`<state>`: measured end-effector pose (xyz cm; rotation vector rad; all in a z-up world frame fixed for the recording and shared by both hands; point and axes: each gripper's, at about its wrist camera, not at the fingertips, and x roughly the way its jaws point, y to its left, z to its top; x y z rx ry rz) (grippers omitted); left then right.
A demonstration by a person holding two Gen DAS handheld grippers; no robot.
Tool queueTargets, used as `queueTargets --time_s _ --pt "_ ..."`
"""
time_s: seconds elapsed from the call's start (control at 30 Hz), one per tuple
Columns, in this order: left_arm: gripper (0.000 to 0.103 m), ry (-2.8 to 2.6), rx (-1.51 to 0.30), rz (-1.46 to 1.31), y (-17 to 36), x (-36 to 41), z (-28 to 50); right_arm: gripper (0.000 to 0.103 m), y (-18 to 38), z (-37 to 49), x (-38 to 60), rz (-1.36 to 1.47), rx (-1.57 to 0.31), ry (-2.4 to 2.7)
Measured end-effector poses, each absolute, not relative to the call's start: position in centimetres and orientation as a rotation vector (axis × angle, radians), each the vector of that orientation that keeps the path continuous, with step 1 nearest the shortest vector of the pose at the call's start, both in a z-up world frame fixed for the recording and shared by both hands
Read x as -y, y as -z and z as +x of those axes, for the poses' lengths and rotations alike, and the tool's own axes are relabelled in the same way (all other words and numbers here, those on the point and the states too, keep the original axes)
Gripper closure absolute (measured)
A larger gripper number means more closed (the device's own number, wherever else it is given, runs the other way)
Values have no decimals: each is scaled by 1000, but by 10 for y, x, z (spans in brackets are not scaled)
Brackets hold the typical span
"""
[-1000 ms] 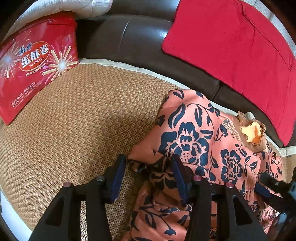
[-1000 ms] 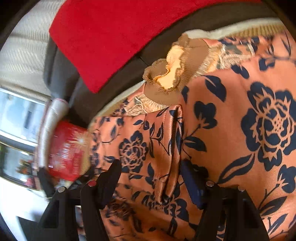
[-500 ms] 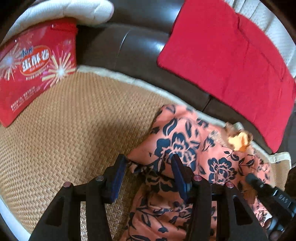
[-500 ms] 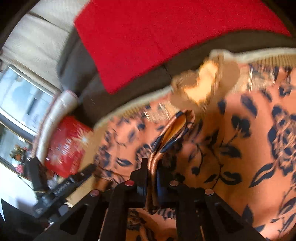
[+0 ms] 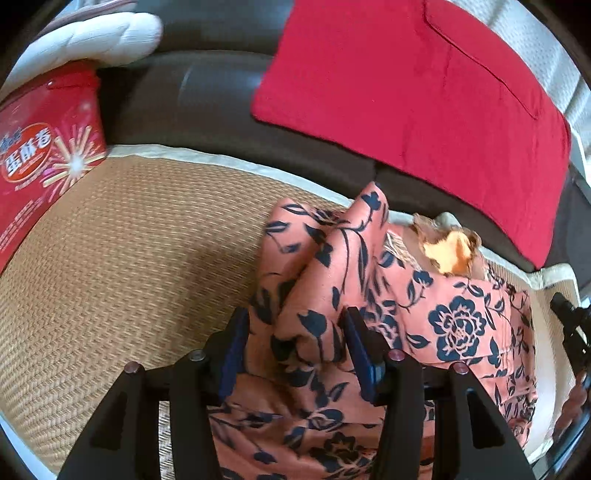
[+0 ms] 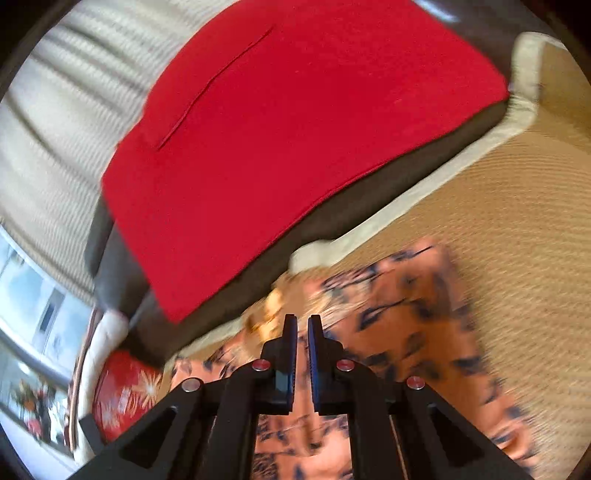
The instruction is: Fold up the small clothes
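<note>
Much of the floral garment escapes us. Its lower part runs under the left gripper and off the bottom of the left wrist view. In the right wrist view it is so smeared by blur that the print reads only as dark streaks on salmon. The right gripper has its jaws drawn almost together, with only a sliver between the ribbed pads. As far as the blur lets us judge, no cloth is caught there.

The left gripper stands at a middling width. A bunched fold of the garment fills the space between its blue pads, and we take it as gripped. From there the fold rises in a soft ridge towards the sofa back.

The garment lies on a woven mat, near the sofa back and towards the right of the left wrist view. It is a thin, smooth-looking cloth, salmon with navy roses and leaves. Its ruffled brown collar shows an orange lining. The mat is straw-coloured, with a fine herringbone weave and a cream cloth border.

Behind it, the sofa is dark and glossy (leather, by its look). A flat red cushion leans on it. A red egg-roll tin, cut off at the left edge, rests beneath a white quilted pad.
</note>
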<state>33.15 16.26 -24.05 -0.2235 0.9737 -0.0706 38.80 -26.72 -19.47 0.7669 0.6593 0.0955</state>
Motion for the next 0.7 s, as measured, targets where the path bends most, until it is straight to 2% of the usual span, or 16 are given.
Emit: queueTargets --time_s 0.17,0.27,0.37,0.57,0.6,0.63,0.67,0.7 --pt "49 64 -961 -242 236 -160 333 92 221 401 278 940 -798 -278" --pt "49 44 -976 -235 242 -158 334 90 224 410 254 868 -890 -313" --pt "49 41 -998 -250 250 -159 335 75 226 415 241 823 -923 -315" --pt "48 36 -1006 -254 251 -163 336 73 235 420 240 849 -968 -325" --pt "48 35 -1008 -257 252 -164 338 70 237 417 242 855 -969 -339" --pt "48 35 -1010 -260 253 -164 338 65 238 415 243 864 -977 -357" --pt "48 35 -1010 -259 252 -163 338 42 240 413 244 872 -983 -363" --pt "48 35 -1009 -257 252 -163 338 25 241 412 245 882 -979 -364"
